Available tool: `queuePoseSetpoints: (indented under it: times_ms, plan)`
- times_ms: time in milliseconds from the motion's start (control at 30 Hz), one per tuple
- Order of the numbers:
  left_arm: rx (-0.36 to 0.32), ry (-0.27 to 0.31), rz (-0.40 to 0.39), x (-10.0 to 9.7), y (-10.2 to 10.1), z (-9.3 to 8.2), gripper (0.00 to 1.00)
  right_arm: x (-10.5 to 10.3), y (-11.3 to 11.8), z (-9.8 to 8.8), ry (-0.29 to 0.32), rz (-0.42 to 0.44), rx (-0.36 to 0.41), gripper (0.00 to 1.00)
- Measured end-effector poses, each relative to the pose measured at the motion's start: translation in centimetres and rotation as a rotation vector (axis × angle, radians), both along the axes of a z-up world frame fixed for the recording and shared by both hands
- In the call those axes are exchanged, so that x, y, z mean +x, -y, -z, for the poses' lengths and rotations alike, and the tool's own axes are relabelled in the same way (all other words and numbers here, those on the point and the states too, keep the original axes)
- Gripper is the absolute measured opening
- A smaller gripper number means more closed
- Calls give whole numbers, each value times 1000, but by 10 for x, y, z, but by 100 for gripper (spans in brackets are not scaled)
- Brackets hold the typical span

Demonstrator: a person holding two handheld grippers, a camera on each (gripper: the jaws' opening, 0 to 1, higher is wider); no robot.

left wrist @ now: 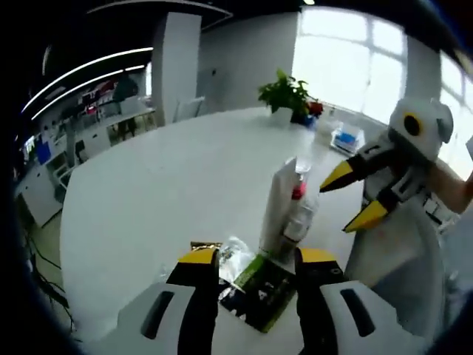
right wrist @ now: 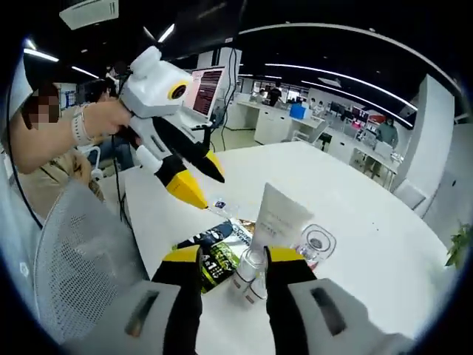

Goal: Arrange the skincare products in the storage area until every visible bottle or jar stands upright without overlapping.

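White round table [left wrist: 162, 185], glossy and bare over most of its top. The skincare products sit bunched near one edge, close to both grippers.

Left gripper view: left gripper [left wrist: 256, 260] jaws apart, grasping nothing, poised just over a dark green-and-black sachet [left wrist: 259, 288] lying flat on the table. Beside it a small clear jar [left wrist: 235, 255]. Behind stands a white tube [left wrist: 279, 211], upright, with a clear bottle [left wrist: 299, 211] touching its side; red mark near the bottle's neck. The right gripper [left wrist: 355, 196] comes in from the right, yellow tips apart, empty, above the table and near the tube's top.

Right gripper view: right gripper [right wrist: 233, 259] jaws released; a small white bottle [right wrist: 248, 275] lies between them, contact cannot be told. White tube [right wrist: 277, 218] stands behind, clear jar [right wrist: 316, 244] just beside it, sachet [right wrist: 214, 248] flat to the left. Left gripper [right wrist: 196, 181] held by a hand [right wrist: 103, 118], jaws open.

Room: open office, ceiling light strips, white column [left wrist: 174, 63], desks with monitors, large bright windows [left wrist: 355, 55]. Potted plant [left wrist: 288, 96] at the table's far edge. Mesh chair back [right wrist: 81, 259] by the table.
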State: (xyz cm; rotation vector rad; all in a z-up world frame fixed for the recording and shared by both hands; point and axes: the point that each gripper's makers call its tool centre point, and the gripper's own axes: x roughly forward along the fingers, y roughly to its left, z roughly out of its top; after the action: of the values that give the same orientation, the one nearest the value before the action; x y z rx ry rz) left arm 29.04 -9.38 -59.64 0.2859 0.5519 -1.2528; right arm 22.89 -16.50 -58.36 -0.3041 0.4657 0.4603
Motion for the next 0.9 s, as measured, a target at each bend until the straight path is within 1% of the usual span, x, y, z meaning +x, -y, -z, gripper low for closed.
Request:
queuePoseSetpoints:
  times_ms: [100,200,300,333,367,433,533,667,767,867,900]
  plan:
    - [9,9,-10,-6,-3,0,47,-2,9,-4,14,28,-10,43]
    - [-6,20,-33,-10,-7,-6,51,-5,18,-8,12,55,-5,51]
    - [-8,39,-45,-6,-13,-8,56,-9,28,-13,29,80,-8,55]
    - [-7,52,-50,-8,-14,-11,58,-10,30,-14,31,85,-8,59]
    - [-6,56,-50,-10,-15,-12,59,-10,34,-15,28,109,1,63]
    - [-5,61,-54,-9,-19,-12,61,-12,36,-15,29,103,-7,66]
    - [-7,75,-68,-13,-22,-17,67,-15,38,-17,36,107,-10,73]
    - [-8,91,-80,-18,-26,-19,72,-18,40,-20,32,109,19,79]
    - [-3,106,-94,-20,-29,-22,82,-20,42,-21,35,116,14,83]
    - [-6,109,-99,-24,-30,-25,83,-23,43,-22,30,118,19,88]
    - [-6,111,-102,-24,-30,-25,84,-23,44,-22,32,119,19,89]
